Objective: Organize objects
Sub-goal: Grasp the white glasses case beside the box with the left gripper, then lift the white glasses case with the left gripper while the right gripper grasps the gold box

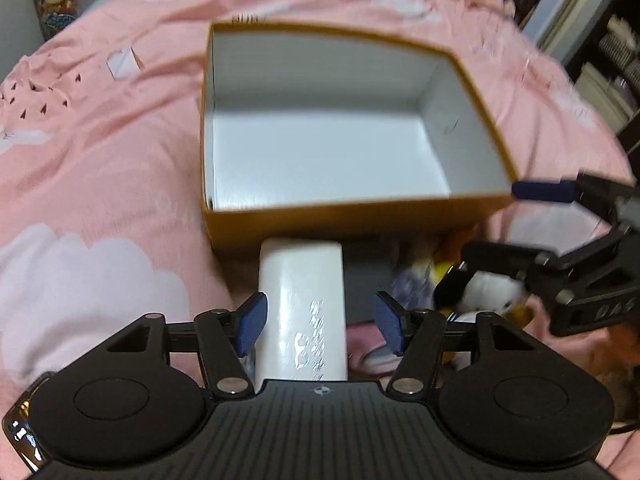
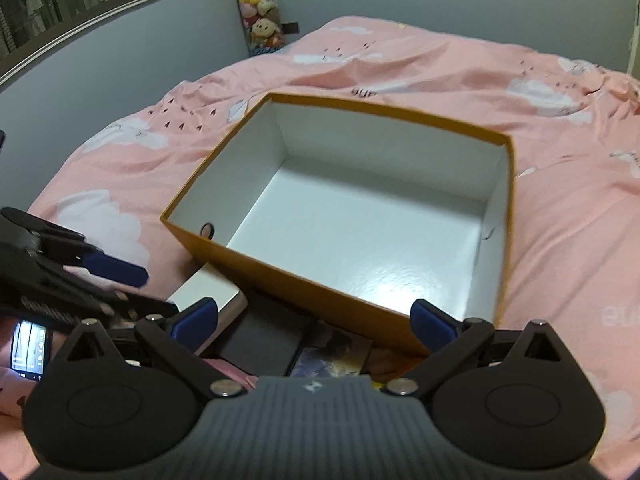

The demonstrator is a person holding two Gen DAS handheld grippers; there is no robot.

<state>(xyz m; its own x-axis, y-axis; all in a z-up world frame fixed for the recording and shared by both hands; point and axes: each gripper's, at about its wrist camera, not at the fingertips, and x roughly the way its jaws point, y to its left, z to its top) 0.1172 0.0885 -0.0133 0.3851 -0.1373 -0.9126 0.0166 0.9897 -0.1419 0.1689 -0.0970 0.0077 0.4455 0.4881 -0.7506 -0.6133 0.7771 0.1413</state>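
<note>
On the pink bed, the left gripper straddles a white box that lies just short of the near wall of the empty orange box. Its jaws stand apart: the left pad looks to be at the white box's side, the right pad clear of it, so nothing is clamped. To do this step well, I judge the jaws should close square on the white box's long sides, then lift it clear of the orange rim before setting it flat inside. To the right, a soft toy and other small items lie in a heap by the orange box's near right corner. The right gripper hangs over that heap near a dark card, jaws fully spread and holding nothing, touching nothing I can see.
</note>
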